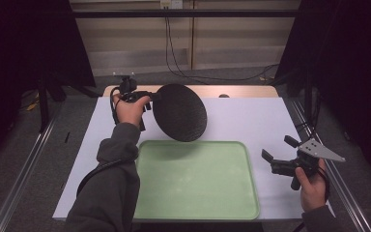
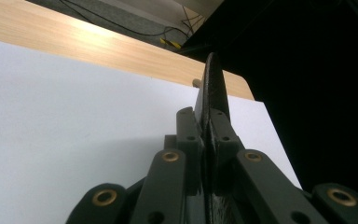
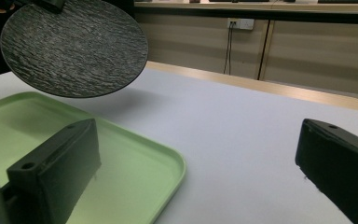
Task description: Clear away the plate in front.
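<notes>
A round black plate [image 1: 179,112] with a rough, slate-like face hangs tilted in the air over the far edge of the green tray [image 1: 244,203]. My left gripper [image 1: 153,96] is shut on its far left rim. In the left gripper view the plate [image 2: 213,88] is edge-on between the two jaws. In the right gripper view the plate [image 3: 74,49] floats at the upper left above the tray [image 3: 168,163]. At the right of the table my right gripper [image 1: 278,148] is open, nothing between its jaws, and it points left toward the tray.
A white mat [image 1: 251,118] covers the wooden table [image 1: 241,91]. The tray holds nothing. Cables [image 1: 183,72] run down the back wall to the floor. Metal rails [image 1: 24,164] flank the table on both sides.
</notes>
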Demonstrator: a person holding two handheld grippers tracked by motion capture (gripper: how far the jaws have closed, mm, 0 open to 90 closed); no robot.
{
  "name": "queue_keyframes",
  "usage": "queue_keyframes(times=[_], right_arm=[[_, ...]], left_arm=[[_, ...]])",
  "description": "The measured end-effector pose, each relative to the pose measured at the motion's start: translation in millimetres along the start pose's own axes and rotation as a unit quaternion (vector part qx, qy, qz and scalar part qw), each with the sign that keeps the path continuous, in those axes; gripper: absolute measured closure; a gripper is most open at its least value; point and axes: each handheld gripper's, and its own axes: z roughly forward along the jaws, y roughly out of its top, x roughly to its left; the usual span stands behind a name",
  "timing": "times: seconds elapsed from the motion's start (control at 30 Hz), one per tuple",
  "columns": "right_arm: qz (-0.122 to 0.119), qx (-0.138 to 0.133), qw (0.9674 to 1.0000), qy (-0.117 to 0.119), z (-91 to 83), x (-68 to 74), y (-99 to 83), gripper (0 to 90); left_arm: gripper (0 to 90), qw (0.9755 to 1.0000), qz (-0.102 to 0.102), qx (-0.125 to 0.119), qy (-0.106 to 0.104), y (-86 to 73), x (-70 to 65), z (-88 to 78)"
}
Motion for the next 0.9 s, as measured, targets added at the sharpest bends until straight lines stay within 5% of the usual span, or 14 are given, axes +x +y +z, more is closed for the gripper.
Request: queue_keyframes(times=[0.9], right_arm=[[-0.004, 0.005, 1.0, 0.006, 1.3, 1.9, -1.0, 0.0]], left_arm=[[85.3, 0.9984, 0.019, 0.032, -0.042, -22.3, -0.3, -20.7]])
